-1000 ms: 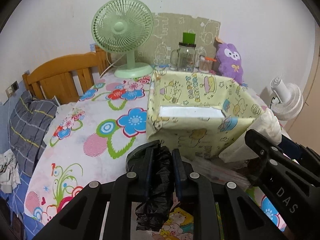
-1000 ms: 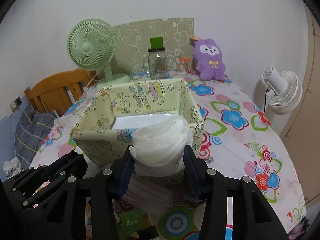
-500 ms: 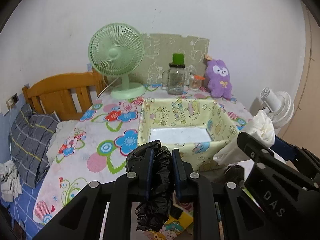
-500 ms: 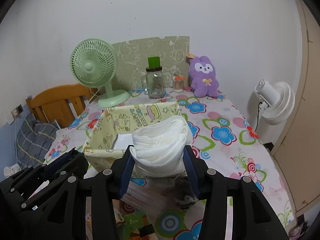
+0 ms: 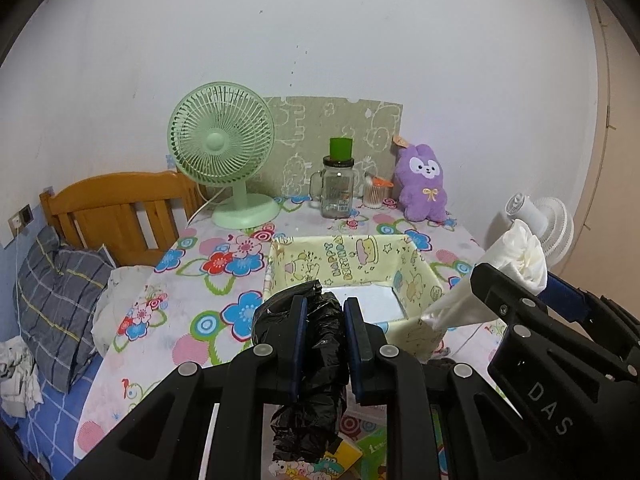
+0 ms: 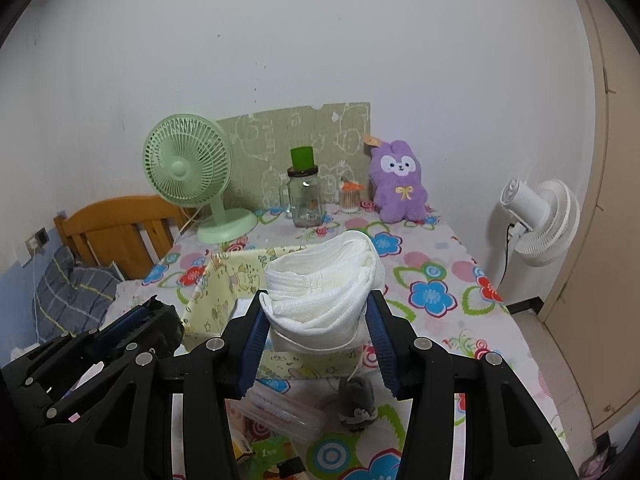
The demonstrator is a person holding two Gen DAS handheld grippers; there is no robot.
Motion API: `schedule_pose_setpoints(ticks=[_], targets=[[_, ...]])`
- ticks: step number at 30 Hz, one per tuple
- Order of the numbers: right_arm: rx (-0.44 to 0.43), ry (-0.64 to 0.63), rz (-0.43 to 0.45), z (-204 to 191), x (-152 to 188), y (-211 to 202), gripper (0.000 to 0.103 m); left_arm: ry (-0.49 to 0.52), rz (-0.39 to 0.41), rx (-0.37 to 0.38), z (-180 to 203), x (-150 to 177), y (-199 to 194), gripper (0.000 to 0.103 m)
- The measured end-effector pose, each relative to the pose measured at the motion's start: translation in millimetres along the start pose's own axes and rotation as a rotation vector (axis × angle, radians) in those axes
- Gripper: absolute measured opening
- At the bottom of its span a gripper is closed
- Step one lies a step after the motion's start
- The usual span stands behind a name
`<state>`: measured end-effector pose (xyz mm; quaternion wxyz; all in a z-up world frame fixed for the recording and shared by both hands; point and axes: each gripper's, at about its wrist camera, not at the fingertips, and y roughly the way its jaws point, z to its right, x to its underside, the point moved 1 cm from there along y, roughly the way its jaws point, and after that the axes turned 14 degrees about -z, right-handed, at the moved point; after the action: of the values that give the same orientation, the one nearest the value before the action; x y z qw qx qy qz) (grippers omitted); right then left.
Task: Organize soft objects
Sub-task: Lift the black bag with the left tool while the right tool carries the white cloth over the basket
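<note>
Black bag (image 5: 320,344): we see crumpled black plastic, pinched upright, its loose end hanging down.
White cloth (image 6: 324,292): we see a folded, layered white bundle, held up in front of the box.
Yellow box (image 5: 348,264): we see an open fabric box with cartoon print and a white floor, on the floral sheet.

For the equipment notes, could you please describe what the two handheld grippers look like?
Both are matte black plastic. The left gripper and right gripper each have two angular fingers with ribbed blue pads and round silver fasteners. The right one's side reads "DAS" in pale letters. No cables or sleeves show.
</note>
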<state>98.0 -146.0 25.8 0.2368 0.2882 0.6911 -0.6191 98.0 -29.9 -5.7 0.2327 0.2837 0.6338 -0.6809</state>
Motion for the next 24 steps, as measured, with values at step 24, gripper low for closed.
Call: schedule_pose_setpoints(ticks=[24], targets=[[-0.016, 0.009, -0.018, 5, -39, 35, 0.052, 0.001, -0.012, -0.003, 1, -37, 33, 0.017]])
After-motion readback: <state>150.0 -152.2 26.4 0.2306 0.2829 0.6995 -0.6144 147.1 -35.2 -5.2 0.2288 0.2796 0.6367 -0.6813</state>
